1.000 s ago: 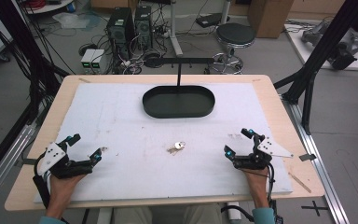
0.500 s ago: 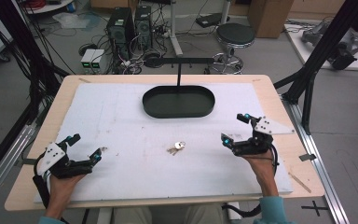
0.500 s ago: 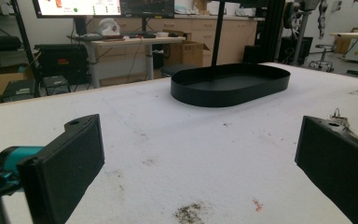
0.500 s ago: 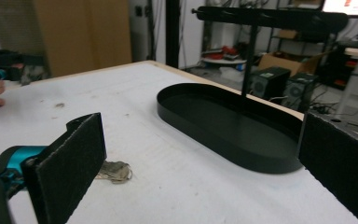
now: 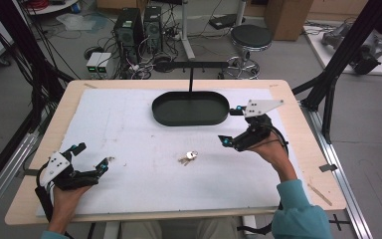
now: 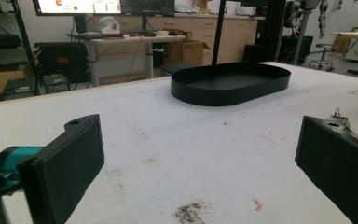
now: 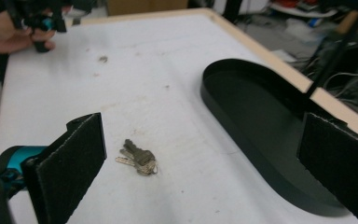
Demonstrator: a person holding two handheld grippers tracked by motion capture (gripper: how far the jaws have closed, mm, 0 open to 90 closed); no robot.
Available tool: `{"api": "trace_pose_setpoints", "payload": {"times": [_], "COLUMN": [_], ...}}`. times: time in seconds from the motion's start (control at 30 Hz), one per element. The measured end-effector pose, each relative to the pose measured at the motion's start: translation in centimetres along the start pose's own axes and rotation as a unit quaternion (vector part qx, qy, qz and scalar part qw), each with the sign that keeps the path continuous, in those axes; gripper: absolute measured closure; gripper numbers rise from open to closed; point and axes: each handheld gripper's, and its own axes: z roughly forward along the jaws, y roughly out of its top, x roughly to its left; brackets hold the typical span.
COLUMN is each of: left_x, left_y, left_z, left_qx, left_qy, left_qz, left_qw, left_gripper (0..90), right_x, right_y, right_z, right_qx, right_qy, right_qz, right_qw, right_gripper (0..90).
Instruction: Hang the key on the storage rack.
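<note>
The keys (image 5: 187, 158), a small metal bunch, lay at frame centre on the worktop (image 5: 129, 139), below the black tray (image 5: 190, 108). The right gripper (image 5: 232, 126), released, had moved up-left toward them; the left gripper (image 5: 90, 157) stayed released, lower left.

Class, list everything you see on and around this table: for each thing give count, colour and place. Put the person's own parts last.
Tray: one, black, oval, empty, far middle of the table.
Bunch of keys: one, silver, on the white mat in front of the tray.
Mat: one, white, stained, covering the tabletop.
Stool: one, black, on the floor beyond the table.
Left gripper: one, black, open, near left corner.
Right gripper: one, black, open, raised right of the keys.
</note>
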Motion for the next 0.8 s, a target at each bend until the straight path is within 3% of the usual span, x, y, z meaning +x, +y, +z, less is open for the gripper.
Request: {"api": "trace_pose_setpoints", "payload": {"times": [0.27, 0.3, 0.37, 0.43, 0.6, 0.8], "left_x": [0.0, 0.0, 0.0, 0.0, 0.0, 0.0], "left_y": [0.0, 0.0, 0.0, 0.0, 0.0, 0.0], "left_z": [0.0, 0.0, 0.0, 0.0, 0.0, 0.0], "left_qx": [0.0, 0.001, 0.001, 0.001, 0.0, 0.001], "left_qy": [0.0, 0.0, 0.001, 0.0, 0.0, 0.0], "left_qz": [0.001, 0.002, 0.002, 0.002, 0.001, -0.001], "left_qw": [1.0, 1.0, 1.0, 1.0, 1.0, 1.0], "left_gripper": [1.7, 1.7, 1.7, 1.7, 1.7, 1.7], "right_x": [-0.2, -0.3, -0.3, -0.3, 0.0, 0.0], "right_y": [1.3, 1.5, 1.7, 1.7, 1.4, 0.7], "right_z": [3.0, 3.8, 4.6, 5.2, 7.4, 9.0], "right_qx": [0.063, 0.085, 0.096, 0.11, 0.153, 0.187], "right_qy": [0.052, 0.068, 0.082, 0.091, 0.117, 0.137], "right_qz": [-0.027, -0.034, -0.039, -0.042, -0.076, -0.085], "right_qw": [0.9963, 0.9935, 0.9912, 0.9888, 0.9782, 0.969], "right_gripper": [0.6, 0.6, 0.6, 0.6, 0.6, 0.6]}}
